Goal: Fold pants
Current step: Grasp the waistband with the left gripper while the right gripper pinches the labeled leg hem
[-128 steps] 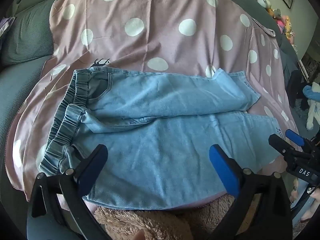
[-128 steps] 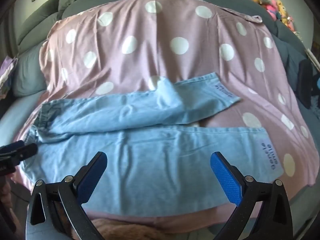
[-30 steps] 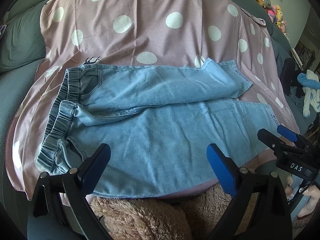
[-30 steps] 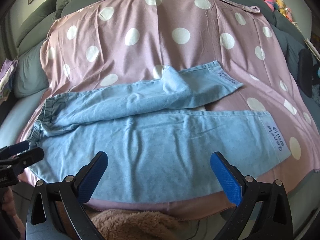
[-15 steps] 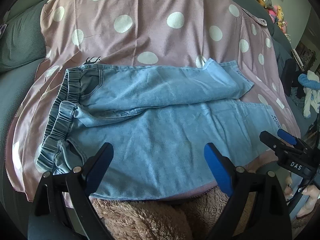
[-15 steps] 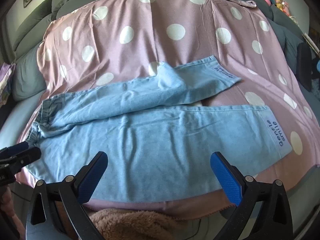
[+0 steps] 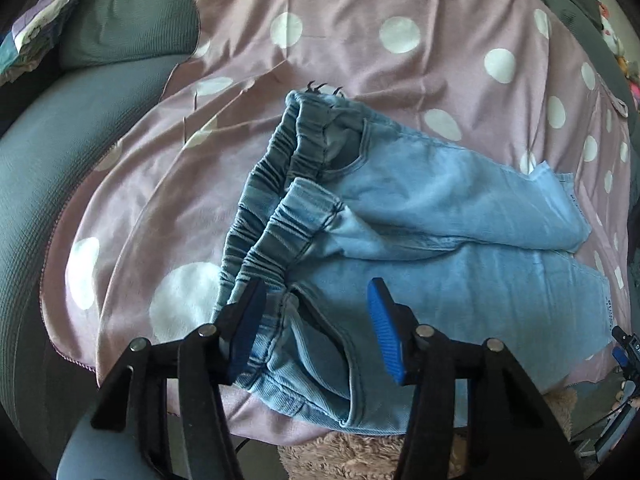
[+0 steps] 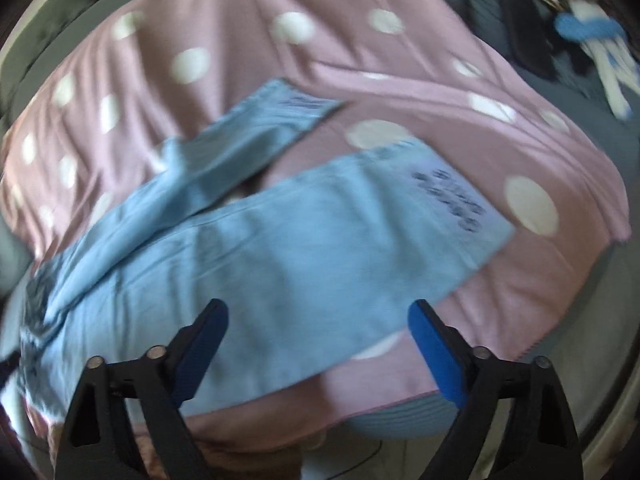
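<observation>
Light blue jeans [image 7: 460, 280] lie flat on a pink dotted blanket [image 7: 360, 60], with the elastic waistband [image 7: 280, 220] to the left and the legs running right. My left gripper [image 7: 314, 324] hovers over the near waistband corner. Its jaws are closing with the denim between them, and the pads are not pressing on it. The right wrist view is blurred. It shows the near leg [image 8: 300, 248] and its printed hem [image 8: 448, 192]. My right gripper [image 8: 316, 340] is above that leg's near edge, wide and closing, gripping nothing.
The blanket covers a grey-green sofa [image 7: 60, 160] with a cushion [image 7: 128, 12] at the back left. A beige fuzzy fabric [image 7: 352, 456] lies at the near edge. A blue and white toy [image 8: 600, 40] sits off the blanket at the far right.
My left gripper has swung left and down to the waistband, and its jaws have narrowed. My right gripper has moved right toward the hem end, with its jaws slightly narrower. The jeans have not moved.
</observation>
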`<state>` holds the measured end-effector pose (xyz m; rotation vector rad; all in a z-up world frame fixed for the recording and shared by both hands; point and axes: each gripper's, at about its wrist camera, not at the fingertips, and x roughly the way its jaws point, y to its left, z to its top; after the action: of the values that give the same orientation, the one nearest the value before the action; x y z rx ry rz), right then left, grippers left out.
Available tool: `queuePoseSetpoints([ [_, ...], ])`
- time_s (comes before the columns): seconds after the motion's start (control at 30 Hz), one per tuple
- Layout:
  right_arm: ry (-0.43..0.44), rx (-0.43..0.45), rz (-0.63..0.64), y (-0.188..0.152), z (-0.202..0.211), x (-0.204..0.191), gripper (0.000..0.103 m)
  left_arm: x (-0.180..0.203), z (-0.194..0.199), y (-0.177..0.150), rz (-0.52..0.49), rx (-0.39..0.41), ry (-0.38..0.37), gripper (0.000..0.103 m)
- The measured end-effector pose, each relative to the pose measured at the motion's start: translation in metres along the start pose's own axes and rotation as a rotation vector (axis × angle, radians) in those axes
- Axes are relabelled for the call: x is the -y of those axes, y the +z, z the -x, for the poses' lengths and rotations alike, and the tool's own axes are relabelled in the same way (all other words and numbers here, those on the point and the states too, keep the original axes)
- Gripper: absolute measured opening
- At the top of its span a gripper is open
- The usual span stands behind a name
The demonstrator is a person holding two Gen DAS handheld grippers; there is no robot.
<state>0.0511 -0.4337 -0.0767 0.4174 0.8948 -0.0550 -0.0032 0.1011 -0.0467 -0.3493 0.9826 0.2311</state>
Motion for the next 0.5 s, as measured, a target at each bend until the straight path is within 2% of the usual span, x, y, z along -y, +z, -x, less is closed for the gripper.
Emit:
queuePoseSetpoints([
  [0.07, -0.015, 0.002, -0.057, 0.007, -0.003, 0.026, 0.079, -0.008, -0.008, -0.001, 0.024, -0.025, 0.001, 0.051],
  [0.17, -0.008, -0.002, -0.148, 0.018, -0.009, 0.059, 0.071, -0.015, -0.012, 0.001, 0.049, -0.02, -0.022, 0.048],
  [0.23, 0.007, -0.01, -0.195, 0.024, -0.015, 0.076, 0.063, -0.018, -0.014, 0.002, 0.051, -0.022, 0.009, 0.026],
  [0.27, -0.001, -0.016, -0.214, 0.027, -0.018, 0.082, 0.059, -0.019, -0.013, 0.002, 0.055, -0.024, 0.022, 0.023],
  [0.37, -0.028, -0.028, -0.245, 0.033, -0.027, 0.095, 0.059, -0.028, -0.01, 0.0, 0.084, -0.039, -0.014, 0.021],
  [0.4, -0.035, -0.032, -0.25, 0.034, -0.029, 0.097, 0.059, -0.029, -0.008, -0.001, 0.087, -0.042, -0.022, 0.025],
  [0.5, -0.019, -0.04, -0.261, 0.035, -0.034, 0.1, 0.059, -0.033, -0.006, -0.005, 0.091, -0.049, -0.036, 0.025],
])
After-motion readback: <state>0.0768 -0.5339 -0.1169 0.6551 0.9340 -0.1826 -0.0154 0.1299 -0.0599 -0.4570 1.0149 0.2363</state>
